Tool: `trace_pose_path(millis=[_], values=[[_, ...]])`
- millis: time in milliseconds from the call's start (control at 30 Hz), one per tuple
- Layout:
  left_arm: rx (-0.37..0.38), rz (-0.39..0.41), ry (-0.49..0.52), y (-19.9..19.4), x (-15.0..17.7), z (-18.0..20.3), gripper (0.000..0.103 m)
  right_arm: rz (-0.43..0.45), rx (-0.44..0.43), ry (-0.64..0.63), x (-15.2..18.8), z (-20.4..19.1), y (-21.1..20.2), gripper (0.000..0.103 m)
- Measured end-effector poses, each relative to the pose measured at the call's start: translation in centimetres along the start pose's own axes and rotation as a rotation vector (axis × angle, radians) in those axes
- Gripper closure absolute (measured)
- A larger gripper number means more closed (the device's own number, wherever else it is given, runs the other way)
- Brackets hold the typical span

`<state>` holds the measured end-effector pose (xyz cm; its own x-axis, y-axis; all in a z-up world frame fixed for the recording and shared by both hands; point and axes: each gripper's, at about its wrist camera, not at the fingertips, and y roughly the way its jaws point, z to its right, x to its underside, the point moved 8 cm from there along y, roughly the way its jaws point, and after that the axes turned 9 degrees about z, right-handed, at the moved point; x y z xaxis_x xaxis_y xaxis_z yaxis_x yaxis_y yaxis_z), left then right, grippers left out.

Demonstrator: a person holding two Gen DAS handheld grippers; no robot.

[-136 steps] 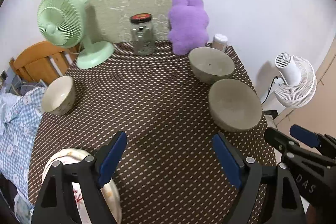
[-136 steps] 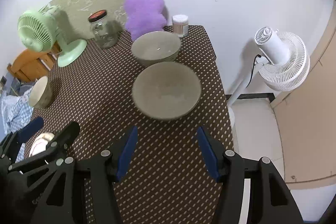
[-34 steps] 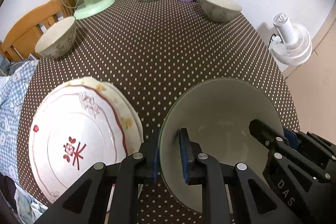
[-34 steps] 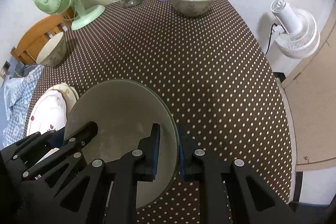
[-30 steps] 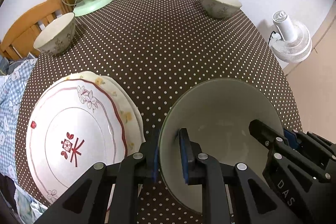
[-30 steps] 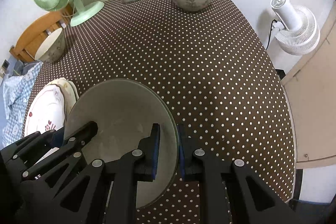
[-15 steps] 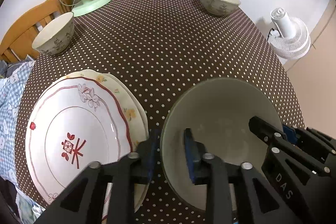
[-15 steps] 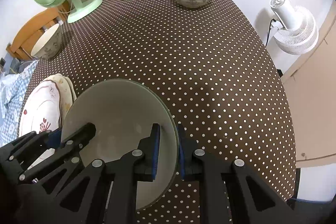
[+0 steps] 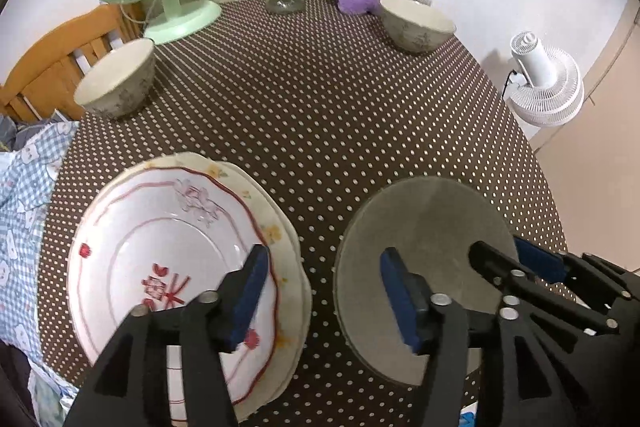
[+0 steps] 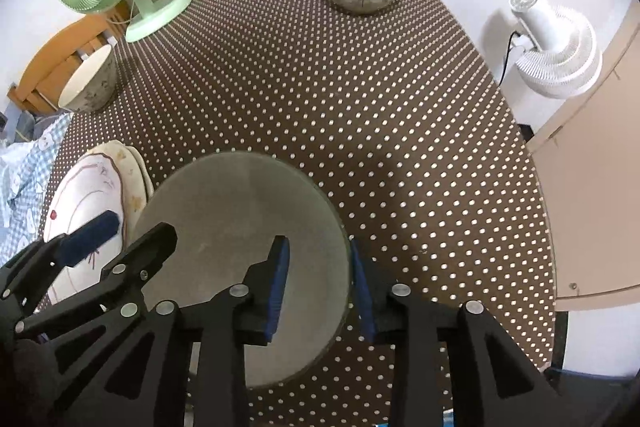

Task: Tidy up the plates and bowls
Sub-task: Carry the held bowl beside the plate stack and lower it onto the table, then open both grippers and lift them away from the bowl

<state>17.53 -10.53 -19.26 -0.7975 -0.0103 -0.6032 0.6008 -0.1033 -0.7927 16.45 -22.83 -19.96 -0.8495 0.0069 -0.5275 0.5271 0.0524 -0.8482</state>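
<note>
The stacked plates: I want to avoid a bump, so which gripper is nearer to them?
Left. The left gripper, jaws opening, has one finger over the stacked plates and one inside the grey bowl. The right gripper, also opening, straddles the bowl's far rim.

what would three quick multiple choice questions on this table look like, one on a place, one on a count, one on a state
1. Where do the plates lie relative to the big grey bowl in the left wrist view?
A. To its left
B. Inside it
C. Behind it, by the jar

2. How many bowls are on the table?
A. One
B. Three
C. Five

3. How does the left gripper stand at the big grey bowl's rim?
A. Clamped tight on it
B. Pads apart, straddling it
C. Far away from it

Answers: 1 A, the plates sit beside it on the left. 2 B, the grey one plus a left bowl and a far bowl. 3 B, the jaws are opening with gaps either side of the rim.
</note>
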Motion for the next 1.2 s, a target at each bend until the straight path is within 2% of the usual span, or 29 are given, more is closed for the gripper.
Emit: trace_pose_path(millis=[67,167,267,367,600,767,933,1100,1200], values=[[0.0,0.006,0.001,-0.5,-0.3,-0.3,0.036,0.015,0.011,0.011,-0.4,0.4,-0.9,0.054],[0.003,0.019,-0.001,-1.4,-0.9,-0.7,0.03,0.041,0.019,0.032,-1.0,1.1,-2.4,0.042],[0.013,0.041,-0.014,-2.6,-1.8,-0.9,0.025,0.072,0.017,0.058,-1.7,1.5,-4.2,0.033],[0.027,0.061,-0.031,-3.8,-2.9,-1.0,0.018,0.116,0.02,0.076,-2.7,1.7,-6.0,0.03],[0.034,0.129,-0.011,-6.6,-5.7,-0.4,0.009,0.201,0.026,0.084,-5.3,2.2,-9.8,0.029],[0.029,0.165,-0.007,-7.5,-7.4,0.3,0.008,0.26,0.021,0.107,-7.5,3.4,-11.6,0.029],[0.009,0.192,-0.008,-7.4,-9.2,1.3,0.007,0.294,0.015,0.062,-9.7,4.1,-12.2,0.029],[-0.048,0.231,0.003,-7.1,-11.5,2.6,0.007,0.305,-0.007,0.028,-12.3,5.3,-11.8,0.029],[-0.061,0.22,0.002,-6.2,-12.7,3.3,0.007,0.304,0.001,0.014,-13.9,6.4,-11.2,0.024]])
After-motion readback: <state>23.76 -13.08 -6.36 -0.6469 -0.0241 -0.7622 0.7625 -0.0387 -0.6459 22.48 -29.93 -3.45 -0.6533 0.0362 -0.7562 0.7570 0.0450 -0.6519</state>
